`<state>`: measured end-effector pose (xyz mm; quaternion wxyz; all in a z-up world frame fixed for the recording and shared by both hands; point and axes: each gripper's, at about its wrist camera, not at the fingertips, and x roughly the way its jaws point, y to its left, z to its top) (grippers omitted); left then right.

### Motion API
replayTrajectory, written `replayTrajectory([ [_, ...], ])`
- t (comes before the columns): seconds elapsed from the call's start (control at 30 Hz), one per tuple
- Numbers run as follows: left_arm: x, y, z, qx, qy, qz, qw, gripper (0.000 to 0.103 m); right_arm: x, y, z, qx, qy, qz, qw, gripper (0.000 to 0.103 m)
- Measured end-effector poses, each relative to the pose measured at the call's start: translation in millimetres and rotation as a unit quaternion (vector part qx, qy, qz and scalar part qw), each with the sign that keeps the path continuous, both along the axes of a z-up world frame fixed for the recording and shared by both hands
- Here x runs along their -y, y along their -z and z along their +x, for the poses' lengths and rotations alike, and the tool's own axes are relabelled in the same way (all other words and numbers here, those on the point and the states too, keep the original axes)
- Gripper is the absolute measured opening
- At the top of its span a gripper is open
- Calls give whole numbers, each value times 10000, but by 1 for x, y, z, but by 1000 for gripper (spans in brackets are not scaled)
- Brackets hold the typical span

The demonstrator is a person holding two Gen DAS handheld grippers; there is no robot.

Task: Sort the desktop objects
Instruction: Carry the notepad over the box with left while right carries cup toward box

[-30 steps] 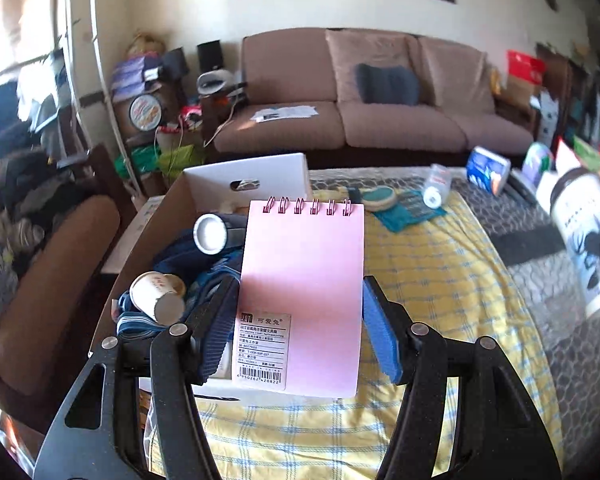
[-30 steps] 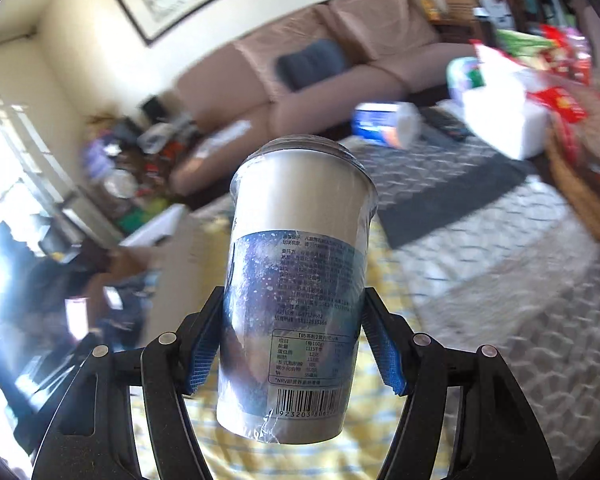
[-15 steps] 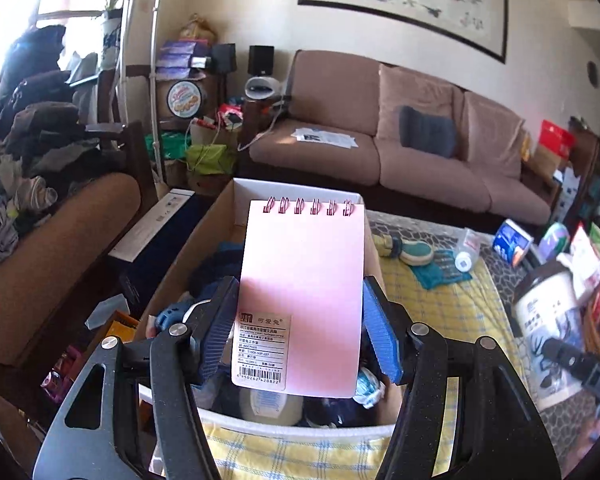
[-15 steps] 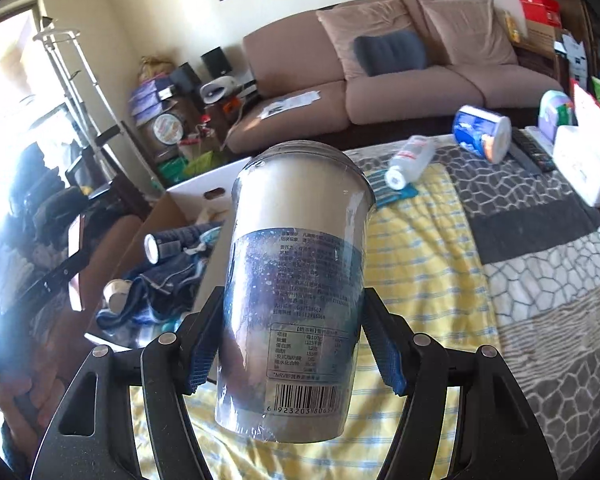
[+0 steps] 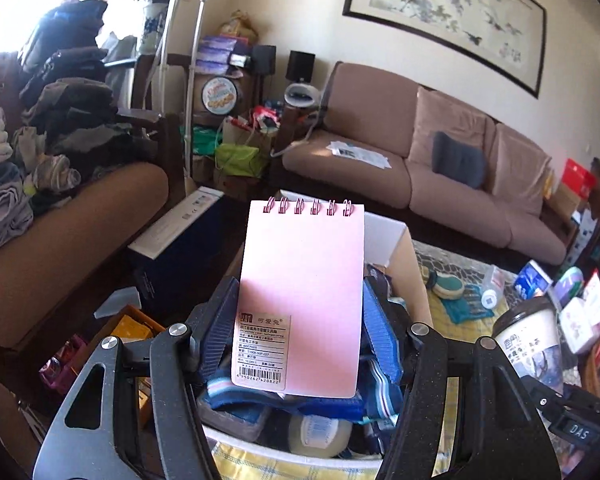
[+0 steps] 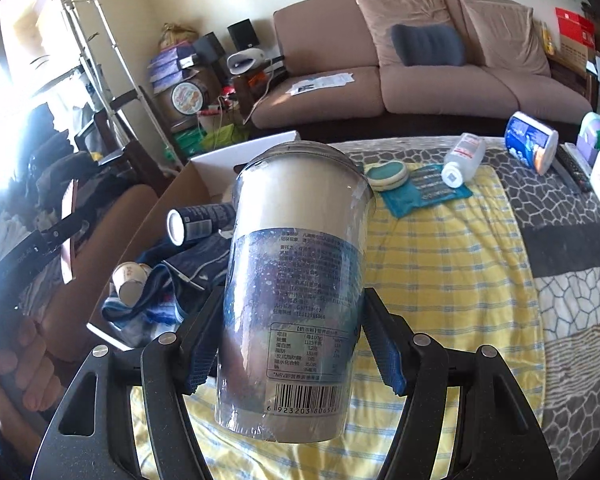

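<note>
My left gripper (image 5: pixel 300 320) is shut on a pink spiral notepad (image 5: pixel 304 280), held upright over the cardboard box (image 5: pixel 414 268) at the table's left end. Blue cloth (image 5: pixel 300 400) and a bottle (image 5: pixel 320 436) lie in the box below it. My right gripper (image 6: pixel 292 344) is shut on a tall sealed milk-tea cup (image 6: pixel 296 280) with a barcode label, held above the yellow checked cloth (image 6: pixel 440 264) beside the box (image 6: pixel 156 216). That cup (image 5: pixel 528 344) also shows at the right of the left wrist view. The left gripper (image 6: pixel 44 240) with the notepad edge shows at the far left of the right wrist view.
On the table behind lie a teal pouch (image 6: pixel 424 188), a round teal case (image 6: pixel 388 174), a clear bottle (image 6: pixel 462 160) and a blue-white roll (image 6: pixel 532 144). In the box are a dark can (image 6: pixel 200 222) and a paper cup (image 6: pixel 130 280). A brown sofa (image 6: pixel 420 68) stands behind, a brown armchair (image 5: pixel 60 240) at left.
Both grippers have swung left toward the box, rolling as they went. The notepad now hangs over the box's near part; the cup has come up beside the box.
</note>
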<state>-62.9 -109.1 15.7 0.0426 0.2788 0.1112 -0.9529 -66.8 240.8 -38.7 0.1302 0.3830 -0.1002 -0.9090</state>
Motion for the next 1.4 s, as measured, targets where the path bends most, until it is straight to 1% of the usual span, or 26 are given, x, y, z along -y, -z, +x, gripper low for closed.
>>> replayTrajectory([
  [0.03,2,-2,0,-53,-60,-57,10000,59,4,-1,-3,-3,-39,37,10000,68],
  [0.1,7,-5,-2,-166,-178,-174,9996,59,15,-7,-9,-23,-219,284,9994,68],
  [0.17,13,-6,-4,-177,-260,-157,9994,59,20,-14,-10,-185,-330,576,9976,68],
  [0.23,19,-6,-10,-112,-228,-82,9996,59,20,-17,-10,-276,-321,668,9969,68],
  [0.33,16,-5,-13,-76,-215,-199,9995,59,13,-12,-14,-195,-125,389,9990,68],
  [0.37,16,-5,-15,-73,-181,-234,9995,59,12,-8,-18,-102,-91,281,9995,68],
  [0.5,11,-3,-21,-30,-80,-325,9994,59,17,9,-30,185,-96,183,9996,68],
  [0.57,13,2,-29,141,-16,-310,9994,59,23,13,-35,249,-157,136,9995,68],
  [0.6,15,7,-36,322,53,-290,9990,59,25,14,-37,256,-178,136,9994,68],
  [0.67,19,14,-43,469,-21,-245,9986,59,31,15,-42,238,-211,244,9992,68],
  [0.77,22,18,-49,520,-71,-299,9982,59,46,16,-48,100,-167,786,9967,68],
  [0.8,21,18,-51,516,-59,-341,9981,59,49,18,-50,79,-197,862,9960,68],
  [0.93,17,21,-54,547,-2,-518,9972,59,58,17,-62,10,-299,756,9967,68],
  [1.0,17,23,-55,625,5,-526,9967,59,65,12,-68,-111,-229,917,9955,68],
  [1.07,17,25,-58,732,-95,-592,9955,59,73,8,-74,-200,-194,1141,9931,68],
  [1.17,13,30,-64,826,-145,-679,9942,59,82,3,-81,-227,-380,915,9948,68],
  [1.27,8,37,-69,971,-103,-712,9927,59,94,-2,-89,-248,-491,1016,9933,68],
  [1.33,4,42,-73,1048,-97,-760,9915,59,101,-5,-93,-308,-411,1119,9924,68],
  [1.4,3,47,-79,1190,-113,-785,9897,59,105,-5,-100,-223,-422,1017,9937,68],
])
